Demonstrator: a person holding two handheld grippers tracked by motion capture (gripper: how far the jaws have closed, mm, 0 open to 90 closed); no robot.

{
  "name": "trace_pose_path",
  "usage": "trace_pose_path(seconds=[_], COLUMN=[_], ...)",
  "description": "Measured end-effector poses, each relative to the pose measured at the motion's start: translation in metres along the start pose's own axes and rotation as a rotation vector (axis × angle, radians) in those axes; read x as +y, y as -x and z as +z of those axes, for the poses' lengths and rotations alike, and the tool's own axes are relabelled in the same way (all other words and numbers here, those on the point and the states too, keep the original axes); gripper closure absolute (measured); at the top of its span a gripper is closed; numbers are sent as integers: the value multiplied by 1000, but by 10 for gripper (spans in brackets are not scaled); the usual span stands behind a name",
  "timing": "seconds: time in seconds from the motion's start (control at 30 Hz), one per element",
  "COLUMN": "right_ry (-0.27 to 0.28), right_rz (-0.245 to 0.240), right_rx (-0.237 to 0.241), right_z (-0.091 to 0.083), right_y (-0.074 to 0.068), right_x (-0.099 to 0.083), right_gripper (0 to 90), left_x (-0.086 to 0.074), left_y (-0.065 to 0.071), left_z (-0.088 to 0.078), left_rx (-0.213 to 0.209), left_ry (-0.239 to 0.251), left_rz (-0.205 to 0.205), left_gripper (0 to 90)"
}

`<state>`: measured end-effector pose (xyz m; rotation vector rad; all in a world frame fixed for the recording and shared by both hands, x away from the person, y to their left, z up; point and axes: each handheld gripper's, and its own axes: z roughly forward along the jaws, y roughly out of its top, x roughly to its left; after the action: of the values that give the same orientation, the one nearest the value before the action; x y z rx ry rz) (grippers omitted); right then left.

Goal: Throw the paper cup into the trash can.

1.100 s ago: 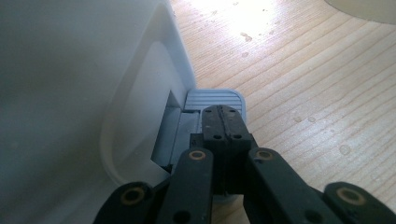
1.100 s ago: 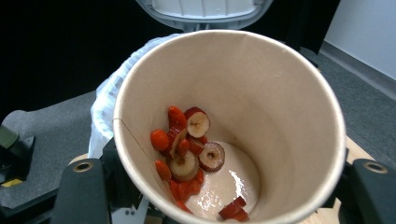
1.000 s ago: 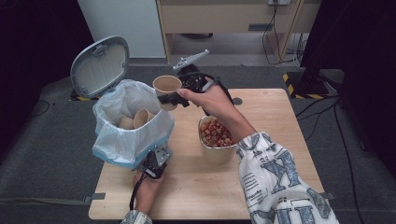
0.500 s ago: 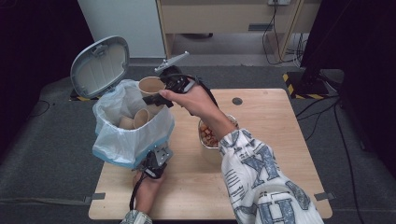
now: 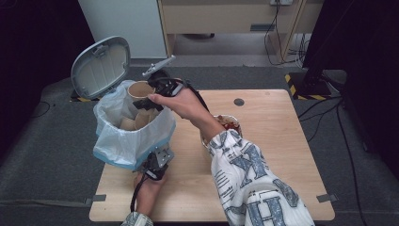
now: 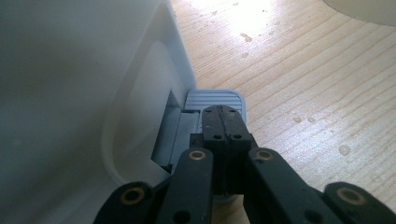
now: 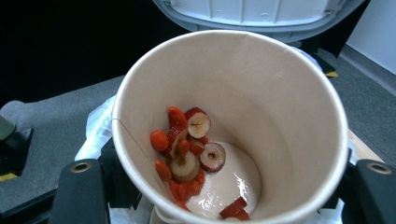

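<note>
We are holding a paper cup (image 5: 139, 90) in the right gripper (image 5: 149, 98), whose jaws are pinching the cup from either side, one on each edge of the right gripper view. The cup is hanging tilted over the bin (image 5: 131, 136), just above the rim of its pale blue liner bag (image 5: 123, 150), with more empty cups (image 5: 134, 121) lying inside. In the right gripper view we are looking straight into the cup (image 7: 229, 126), where red fruit pieces and dried slices (image 7: 187, 149) are clinging to the lower wall beside a wet patch of residue. The bin's grey lid (image 5: 99, 67) is standing open behind, at the table's far left corner. We are keeping the left gripper (image 5: 157, 162) low at the bin's base, its jaws pressed together with nothing between them and resting on the grey pedal (image 6: 215, 99), it seems, though the contact itself is hard to judge. The bin's white wall (image 6: 84, 93) is rising just beside it. A second cup (image 5: 229, 123) holding red fruit is standing on the wooden table (image 5: 282, 141), partly hidden by the right forearm (image 5: 207, 123) in its patterned sleeve.
</note>
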<state>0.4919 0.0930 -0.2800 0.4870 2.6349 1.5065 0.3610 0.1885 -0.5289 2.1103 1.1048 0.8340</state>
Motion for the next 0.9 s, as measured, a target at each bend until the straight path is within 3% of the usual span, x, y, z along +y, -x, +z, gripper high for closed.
trace_pose_path(seconds=[0.33, 0.37, 0.4, 0.57, 0.9], right_ry=[-14, -8, 9, 31, 33], right_rz=[-16, -20, -13, -32, -16], right_rx=[24, 28, 45, 38, 20], right_z=[17, 18, 19, 14, 3], right_y=[-12, -13, -14, -15, -8], right_x=[1, 1, 2, 2, -4], right_gripper=[273, 238, 146, 143, 151], left_x=[0, 0, 0, 0, 0], left_y=[0, 0, 0, 0, 0], left_z=[0, 0, 0, 0, 0], left_rx=[1, 1, 0, 0, 1], left_ry=[-1, -1, 0, 0, 1], left_rz=[1, 0, 0, 0, 0], left_gripper=[892, 893, 893, 893, 893])
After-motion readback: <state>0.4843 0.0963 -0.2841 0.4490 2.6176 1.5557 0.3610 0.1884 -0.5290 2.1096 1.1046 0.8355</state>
